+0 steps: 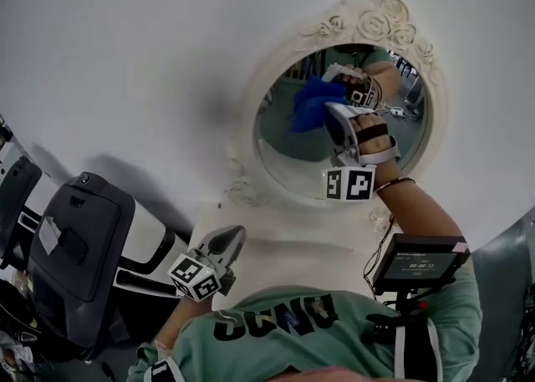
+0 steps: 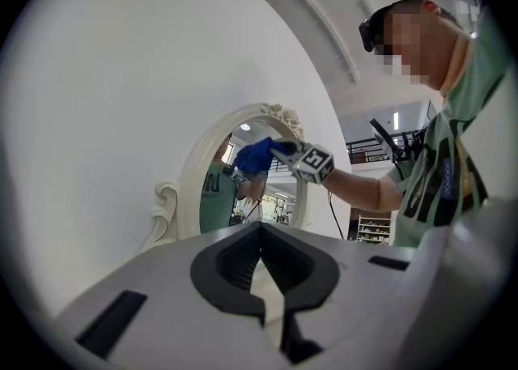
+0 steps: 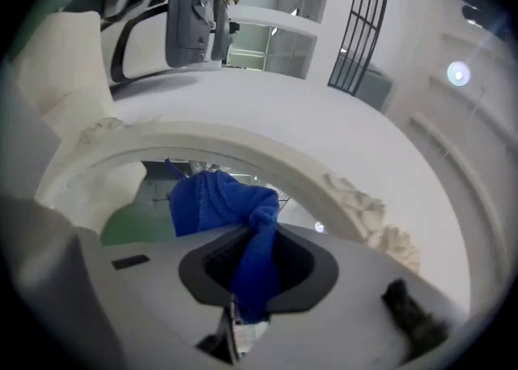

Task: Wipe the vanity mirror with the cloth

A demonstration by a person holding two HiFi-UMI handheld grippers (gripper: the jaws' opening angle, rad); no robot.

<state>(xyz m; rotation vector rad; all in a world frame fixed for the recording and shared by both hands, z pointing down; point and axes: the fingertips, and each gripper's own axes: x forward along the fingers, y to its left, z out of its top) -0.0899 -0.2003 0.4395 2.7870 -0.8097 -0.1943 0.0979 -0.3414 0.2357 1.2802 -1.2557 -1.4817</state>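
Cloth (image 3: 217, 202), bunched in right gripper (image 3: 255, 271), apparently touches upright oval mirror (image 1: 288, 153).

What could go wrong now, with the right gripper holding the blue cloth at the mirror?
The right gripper pinches only a narrow fold of the blue cloth, so it may slip out. If the cloth shifts, the hard gripper tips might scrape the mirror glass or its ornate frame.

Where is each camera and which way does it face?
Head view: on the head, steeply down at the vanity mirror; forearms, left tongs, right tongs show.
Left gripper view: on shut, empty left tongs, toward the mirror; right arm shows.
Right gripper view: on right tongs shut on the cloth, facing the mirror.
All share mirror, cloth.
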